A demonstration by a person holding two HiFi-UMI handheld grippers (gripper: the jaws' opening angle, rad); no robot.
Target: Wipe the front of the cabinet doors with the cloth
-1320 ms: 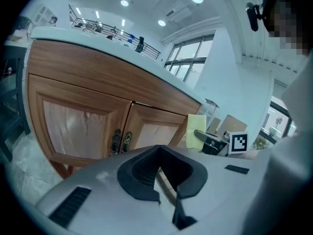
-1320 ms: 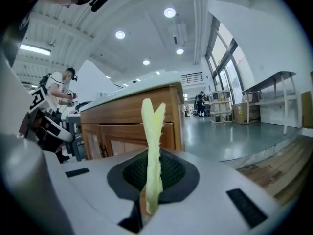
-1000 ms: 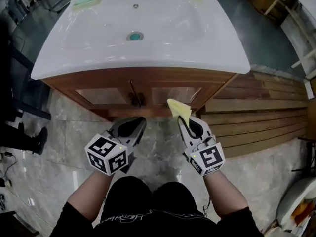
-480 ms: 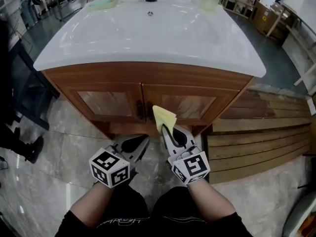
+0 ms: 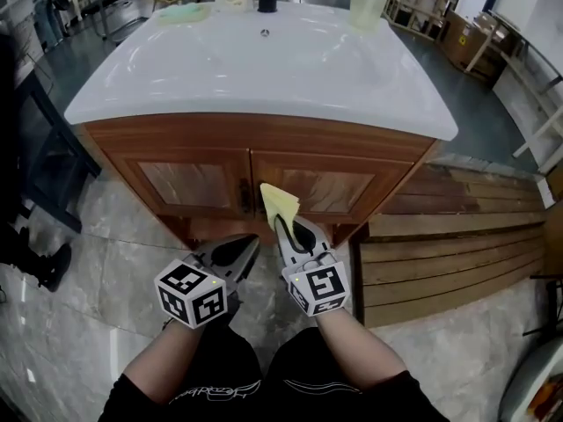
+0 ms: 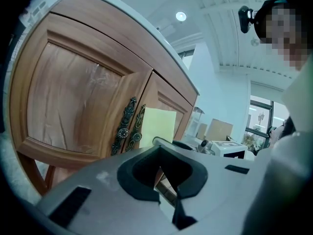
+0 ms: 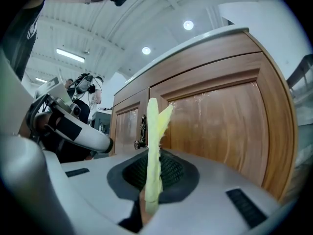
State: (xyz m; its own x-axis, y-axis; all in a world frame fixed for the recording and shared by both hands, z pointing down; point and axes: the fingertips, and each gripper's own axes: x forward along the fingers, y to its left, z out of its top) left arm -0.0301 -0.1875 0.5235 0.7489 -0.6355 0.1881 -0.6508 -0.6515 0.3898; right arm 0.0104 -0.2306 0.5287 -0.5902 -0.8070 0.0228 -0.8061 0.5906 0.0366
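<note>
Two cabinet doors [image 5: 339,190] stand straight ahead of my cloth [image 5: 280,204]. It sticks up edge-on from the right tool [image 5: 283,225], clamped between the jaws, with its long axis pointing at the seam by the handles [image 5: 245,197]. Cloth and wood are near but, I judge, not yet touching. The right tool is nearer the doors. The left tool [image 5: 248,241] hangs just beside it, jaws together on nothing.

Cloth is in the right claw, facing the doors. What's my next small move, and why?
Probably ease the right claw forward until the yellow cloth presses on the right cabinet door. The claw is shut on the cloth, which stands upright, apparently just short of the wood.
</note>
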